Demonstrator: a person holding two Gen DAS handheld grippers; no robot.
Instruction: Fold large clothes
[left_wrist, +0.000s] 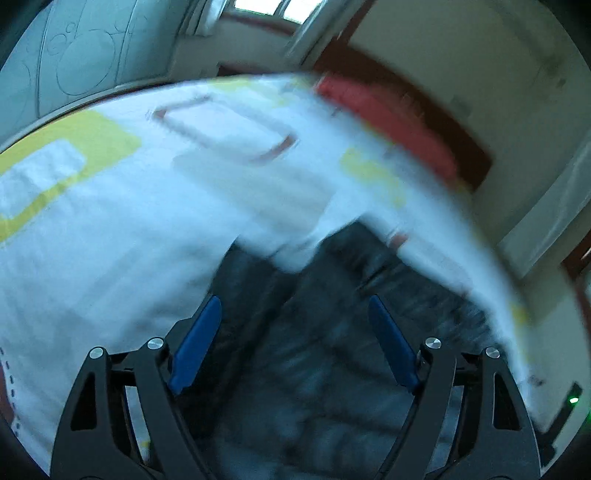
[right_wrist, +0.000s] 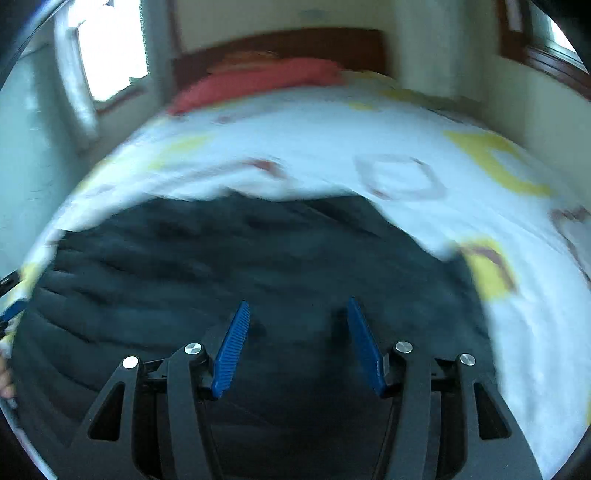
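A large dark garment lies spread on a bed with a white sheet printed with yellow and red shapes. It also shows in the left wrist view, where it reaches forward in two dark lobes. My left gripper is open and empty just above the dark cloth. My right gripper is open and empty above the garment's middle. Both views are blurred by motion.
A red pillow lies against the dark wooden headboard at the bed's far end; the pillow also shows in the left wrist view. A window is at the left, walls around the bed.
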